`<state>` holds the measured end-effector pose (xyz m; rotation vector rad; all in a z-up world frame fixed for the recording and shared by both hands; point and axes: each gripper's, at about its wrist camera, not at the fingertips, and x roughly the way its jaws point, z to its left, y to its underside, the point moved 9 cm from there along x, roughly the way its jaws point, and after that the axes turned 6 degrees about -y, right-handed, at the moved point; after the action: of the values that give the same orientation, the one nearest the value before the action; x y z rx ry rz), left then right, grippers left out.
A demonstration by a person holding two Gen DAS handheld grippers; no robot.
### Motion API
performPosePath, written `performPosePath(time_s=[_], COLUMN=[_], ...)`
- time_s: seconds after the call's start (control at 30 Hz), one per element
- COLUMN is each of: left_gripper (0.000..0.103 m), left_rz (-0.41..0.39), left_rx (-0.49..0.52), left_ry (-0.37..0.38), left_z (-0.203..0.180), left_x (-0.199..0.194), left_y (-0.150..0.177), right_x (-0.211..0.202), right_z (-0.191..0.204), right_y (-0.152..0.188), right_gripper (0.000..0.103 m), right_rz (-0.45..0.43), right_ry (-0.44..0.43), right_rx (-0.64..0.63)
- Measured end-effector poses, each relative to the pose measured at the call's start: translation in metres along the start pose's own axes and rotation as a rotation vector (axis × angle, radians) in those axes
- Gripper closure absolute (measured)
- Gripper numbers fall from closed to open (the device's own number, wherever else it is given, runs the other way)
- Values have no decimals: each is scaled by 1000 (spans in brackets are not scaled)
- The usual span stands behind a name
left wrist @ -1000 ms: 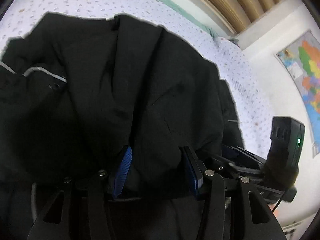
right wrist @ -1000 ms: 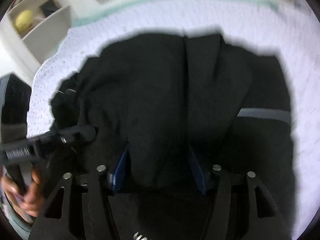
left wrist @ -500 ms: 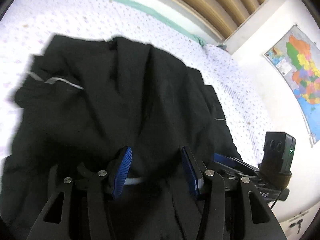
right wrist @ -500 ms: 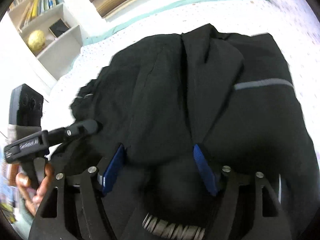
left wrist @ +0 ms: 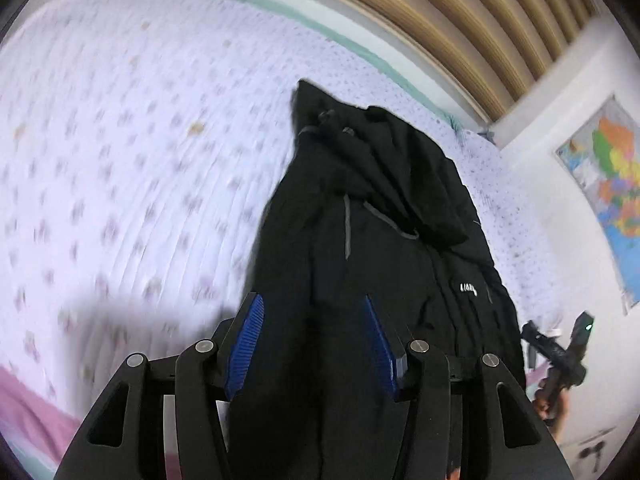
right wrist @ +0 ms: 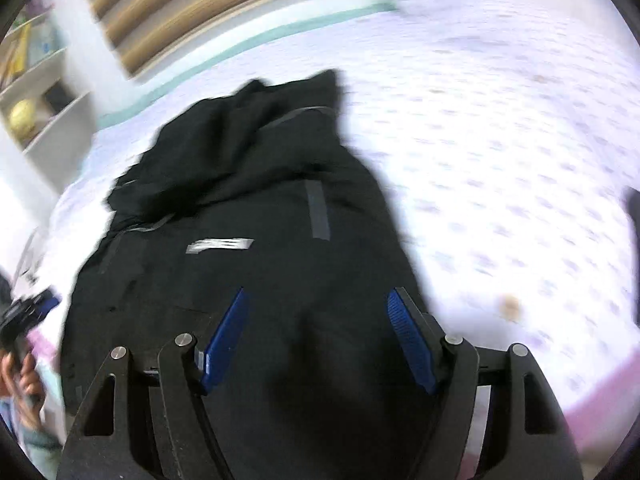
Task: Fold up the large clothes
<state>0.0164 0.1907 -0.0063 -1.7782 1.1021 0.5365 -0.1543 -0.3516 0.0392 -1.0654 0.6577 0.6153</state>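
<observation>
Black fabric jacket (left wrist: 372,240) is now lying narrowed lengthwise on the lilac-dotted quilted bed (left wrist: 132,152), bunched between both half-open jaws, the right gripper (right wrist: 316,340) having just widened, suggesting release.

light: bright, even | blur: motion smear, worse in right view | edges: fisheye-bent, dark corners
</observation>
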Motion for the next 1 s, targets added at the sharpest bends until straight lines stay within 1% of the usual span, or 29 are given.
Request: performPosePath(time_s=[0.07, 0.13, 0.23, 0.4, 0.63, 0.73, 0.83, 0.87, 0.9, 0.93, 0.97, 1.0], left_gripper=[51, 51, 51, 51, 51, 51, 50, 50, 50, 50, 50, 49], left_rz=[7, 18, 34, 94, 107, 112, 119, 122, 120, 113, 109, 105], left_rx=[-16, -36, -47, -75, -53, -57, -49, -47, -47, -57, -70, -89], left_ry=[1, 18, 10, 29, 36, 37, 134, 185, 239, 328, 381, 434], left_z=[11, 14, 9, 5, -5, -13, -39, -52, -62, -74, -78, -80], left_x=[-1, 2, 13, 28, 31, 33, 29, 25, 20, 12, 8, 5], left_y=[9, 13, 22, 30, 36, 37, 35, 34, 32, 29, 26, 24], right_x=[-12, -18, -20, -19, -9, 0, 8, 9, 8, 2, -5, -11], right_z=[-17, -26, -30, -35, -38, -39, -36, -31, -21, -8, 1, 9], right_y=[6, 9, 13, 18, 26, 31, 36, 37, 37, 34, 30, 26], right_gripper=[28, 28, 28, 28, 28, 29, 37, 42, 43, 43, 43, 43], right_rz=[-20, -25, -21, -9, 18, 40, 68, 87, 101, 99, 88, 80], right_ry=[62, 78, 66, 100, 105, 75, 36, 4, -70, -183, -265, -322], right_rx=[6, 13, 27, 6, 35, 69, 98, 105, 121, 147, 161, 167])
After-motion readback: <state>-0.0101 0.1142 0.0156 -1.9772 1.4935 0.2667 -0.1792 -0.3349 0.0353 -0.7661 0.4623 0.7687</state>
